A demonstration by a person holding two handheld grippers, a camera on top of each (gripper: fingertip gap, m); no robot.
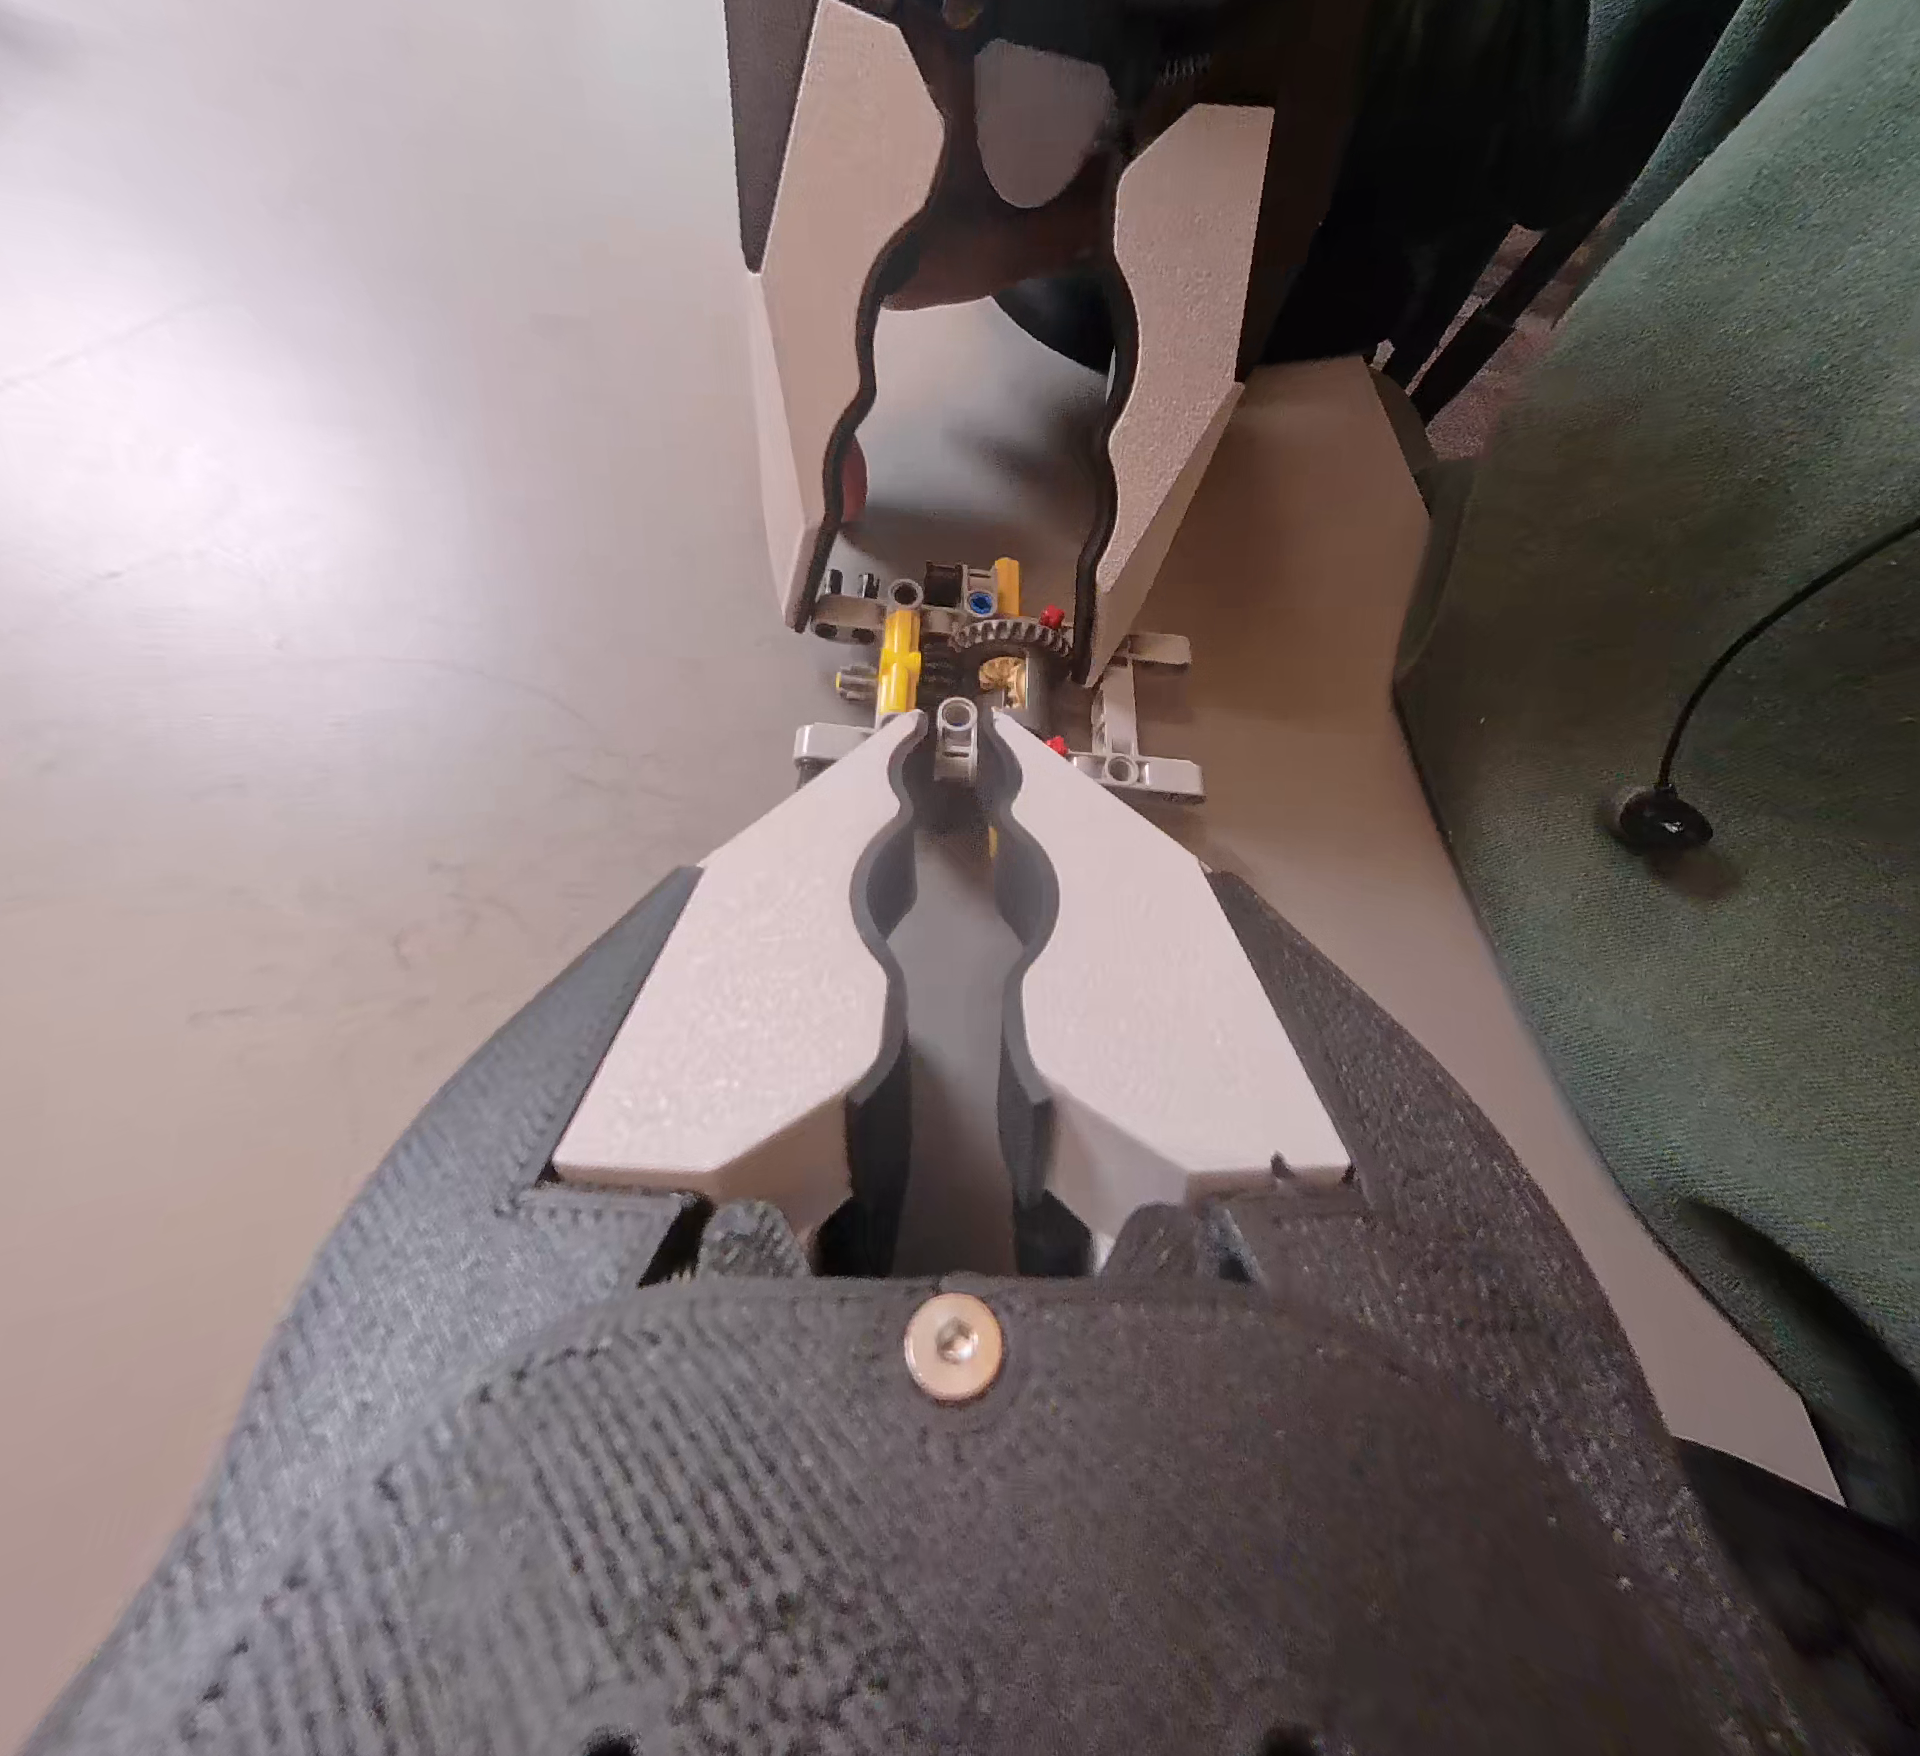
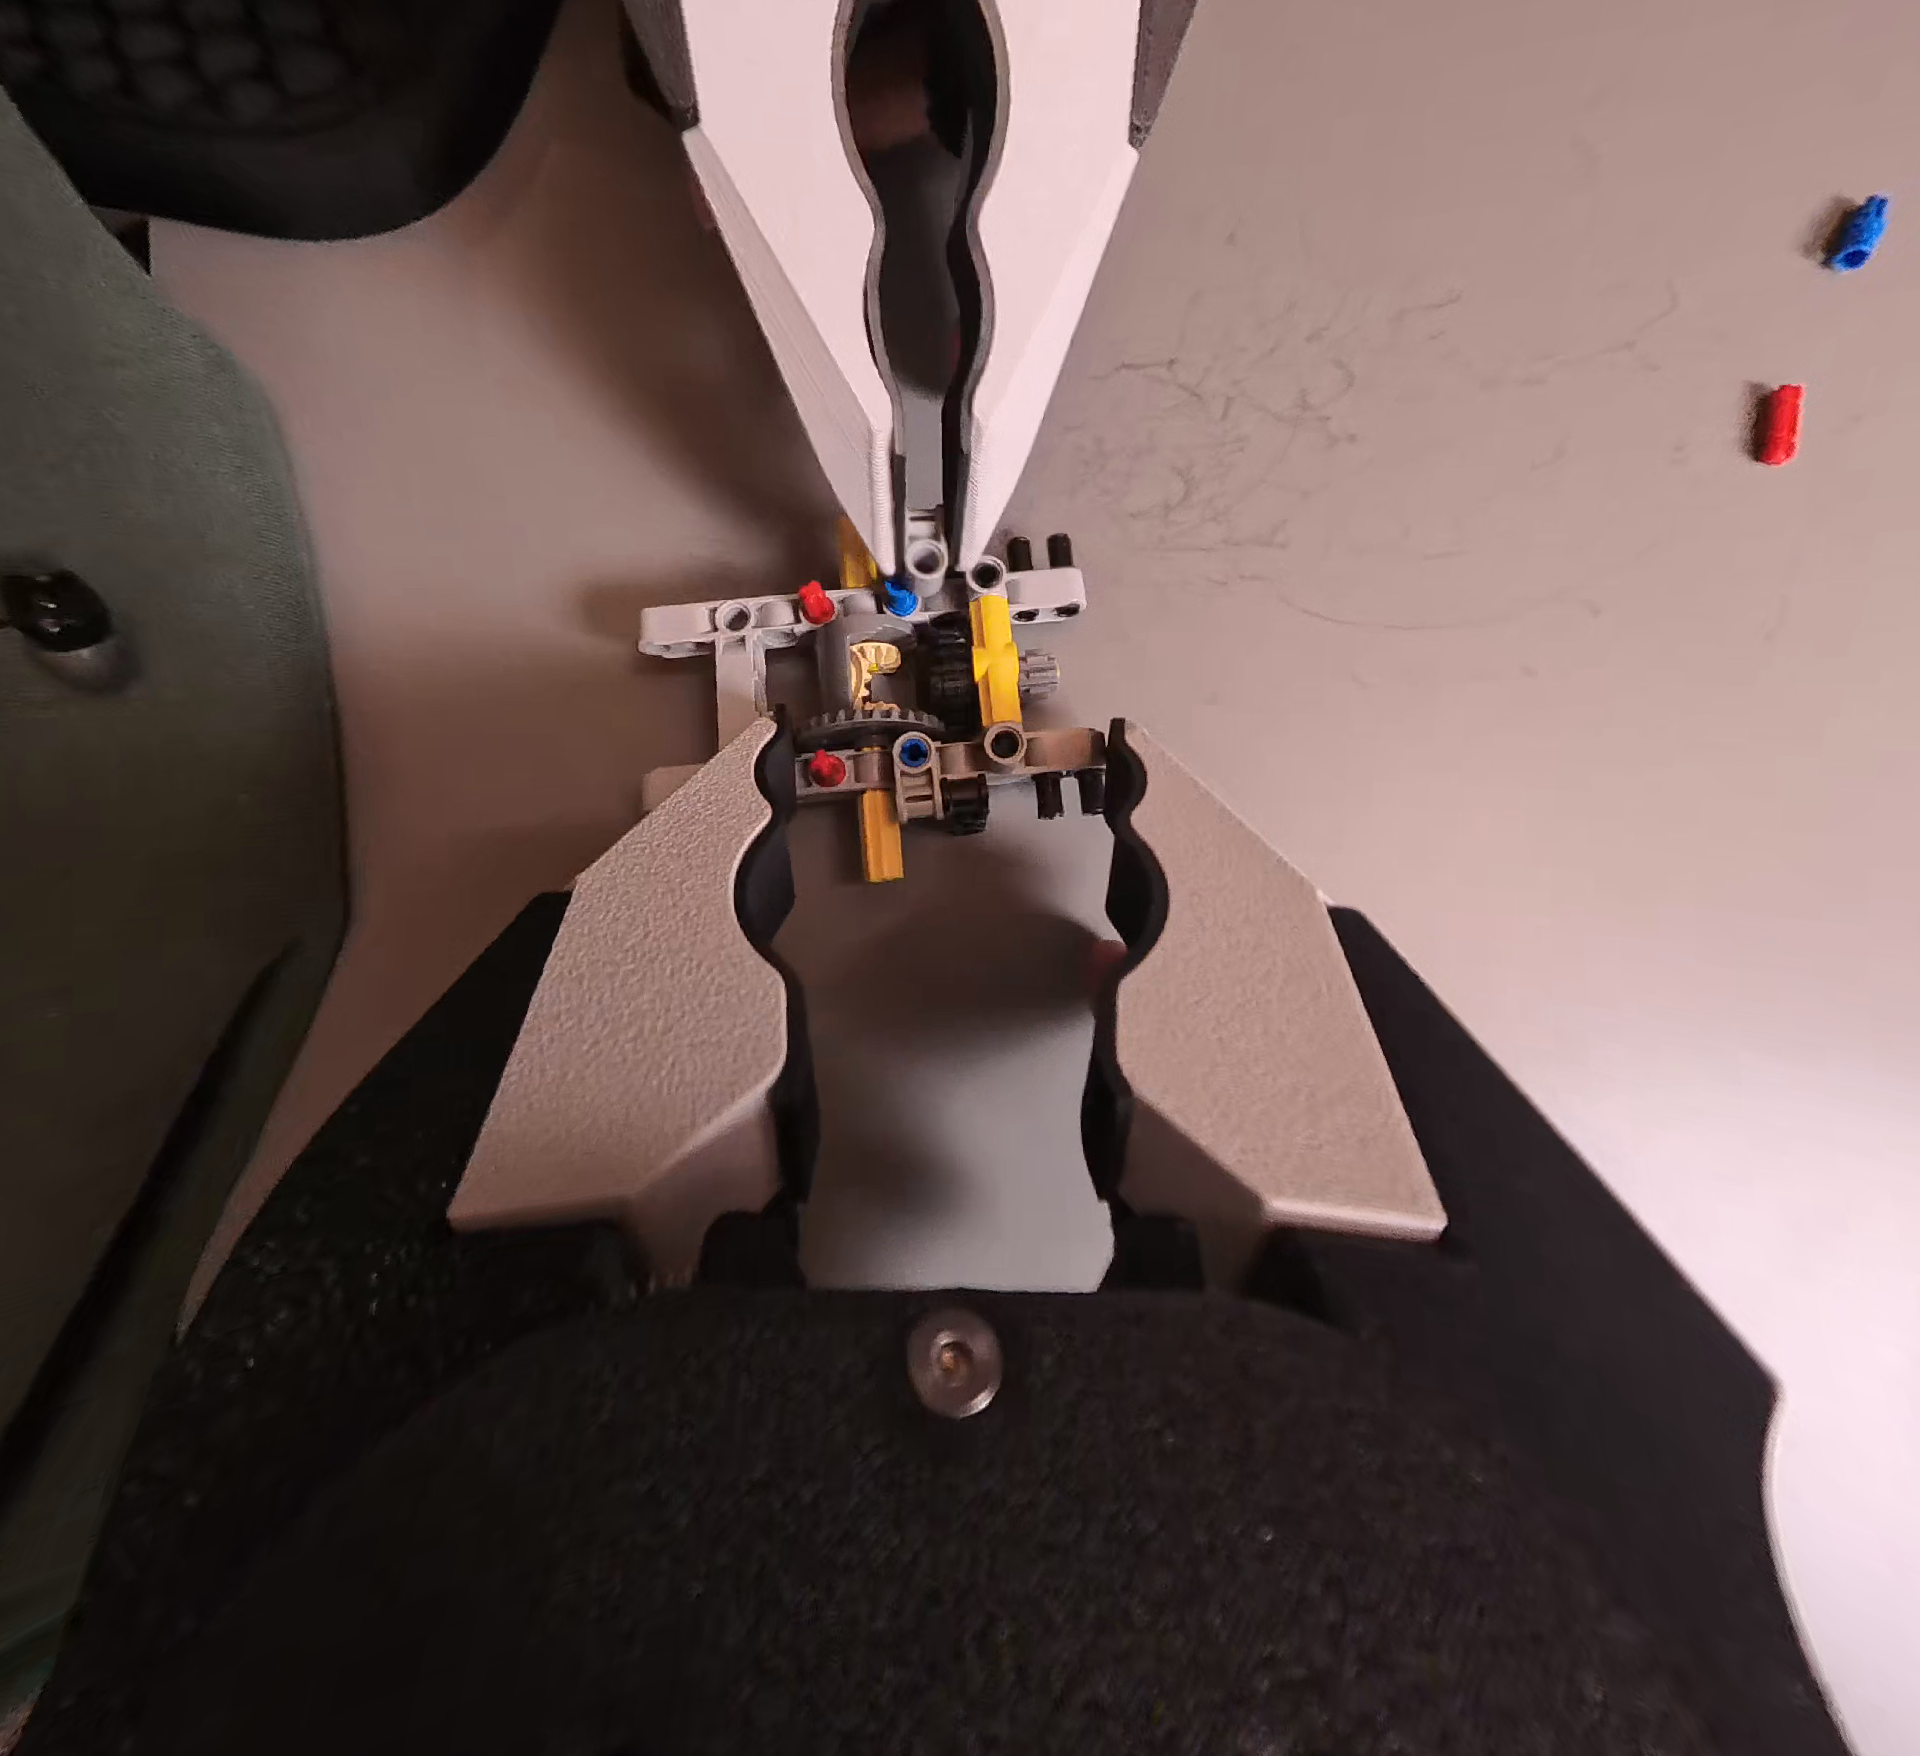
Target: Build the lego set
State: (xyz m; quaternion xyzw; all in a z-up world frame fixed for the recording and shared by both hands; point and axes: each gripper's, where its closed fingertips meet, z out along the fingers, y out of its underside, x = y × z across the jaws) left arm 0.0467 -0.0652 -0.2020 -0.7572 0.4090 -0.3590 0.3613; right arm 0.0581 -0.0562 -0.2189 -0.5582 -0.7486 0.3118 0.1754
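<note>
In the left wrist view, the left gripper (image 1: 956,719) pinches a small light-grey plastic connector (image 1: 956,738) between nearly closed jaws, apparently seating it on the grey, yellow and black geared lego assembly (image 1: 987,667) resting on the pale tabletop (image 1: 312,563).

In the right wrist view, the right gripper (image 2: 951,740) brackets the assembly's near beam with wide jaws, likely steadying it; whether its 2 tips press is unclear. A loose blue pin (image 2: 1858,233) and red pin (image 2: 1779,424) lie well apart.
</note>
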